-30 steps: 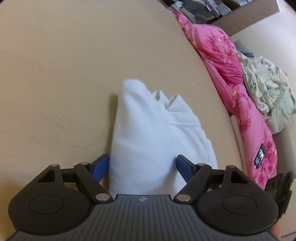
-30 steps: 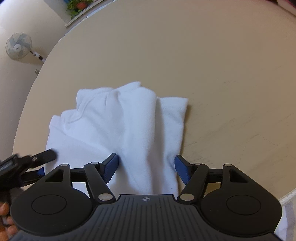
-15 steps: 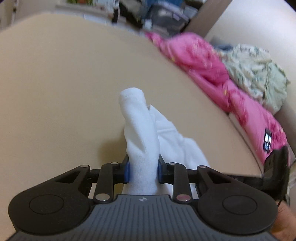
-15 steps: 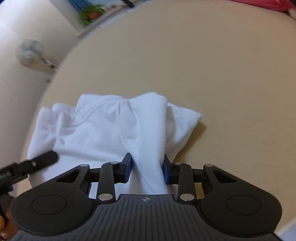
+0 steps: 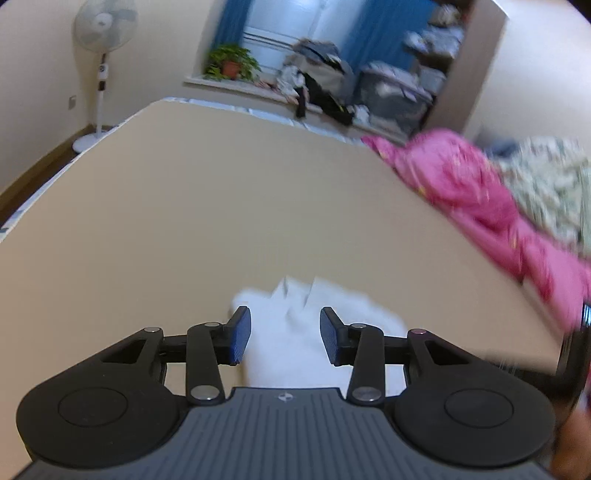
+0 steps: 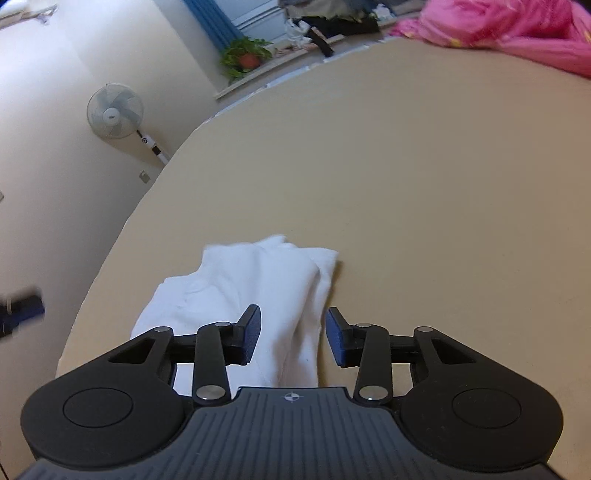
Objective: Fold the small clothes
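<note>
The tan desk (image 5: 184,221) fills most of both views, its far edge curving across the upper part of each frame; in your left wrist view a pink quilt (image 5: 472,184) lies along its right edge, with a pale flowered blanket (image 5: 546,177) behind it at the far right; in your right wrist view the same pink quilt shows at the upper right corner; a standing fan (image 5: 103,29) is at the upper left in the left view and at the left in the right view, and a potted plant (image 6: 247,55) sits on the window ledge at the top.

The white garment (image 6: 266,280) lies bunched on the desk in the lower middle of each frame, with raised folds running away from the cameras; in the left view it is blurred, so its folds are hard to read there.

Your left gripper (image 5: 285,334) sits at the bottom centre of its frame; its blue fingers (image 5: 239,334) stand apart, having just been opening, and the white cloth shows between them without the pads pressing on it; your right gripper (image 6: 293,334) is likewise partly spread, its jaws having just been opening; a ridge of the garment runs through the gap, and a clear strip of desk shows beside the right finger, so nothing is clamped.

A blurred dark piece of the left gripper shows at the left edge of the right view.
</note>
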Demonstrator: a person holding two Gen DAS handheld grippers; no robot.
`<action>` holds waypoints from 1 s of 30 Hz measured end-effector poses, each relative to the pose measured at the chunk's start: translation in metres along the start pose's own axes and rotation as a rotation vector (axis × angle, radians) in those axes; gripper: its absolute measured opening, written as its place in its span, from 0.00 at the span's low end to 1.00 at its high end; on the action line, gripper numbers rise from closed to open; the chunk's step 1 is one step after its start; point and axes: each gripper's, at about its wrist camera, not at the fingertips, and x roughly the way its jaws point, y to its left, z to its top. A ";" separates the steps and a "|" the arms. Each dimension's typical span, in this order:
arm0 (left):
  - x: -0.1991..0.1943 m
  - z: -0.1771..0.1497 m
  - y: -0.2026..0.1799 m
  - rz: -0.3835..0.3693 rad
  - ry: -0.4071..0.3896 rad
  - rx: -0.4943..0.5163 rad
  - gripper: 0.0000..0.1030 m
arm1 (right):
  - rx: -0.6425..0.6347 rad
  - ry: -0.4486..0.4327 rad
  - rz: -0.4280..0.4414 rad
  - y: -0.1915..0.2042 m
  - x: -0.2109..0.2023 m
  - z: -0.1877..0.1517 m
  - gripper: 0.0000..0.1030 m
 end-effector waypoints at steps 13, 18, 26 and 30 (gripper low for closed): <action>0.044 -0.114 0.031 0.016 0.313 -0.091 0.46 | -0.112 0.220 0.034 0.012 0.015 -0.039 0.38; 0.051 -0.121 0.039 0.013 0.373 -0.074 0.47 | -0.084 0.215 0.035 0.005 0.021 -0.045 0.25; 0.041 -0.112 0.033 0.029 0.358 -0.069 0.47 | -0.083 0.218 -0.076 0.002 0.016 -0.061 0.50; 0.030 -0.114 0.039 0.037 0.351 -0.086 0.47 | -0.085 0.224 -0.158 -0.008 0.003 -0.069 0.50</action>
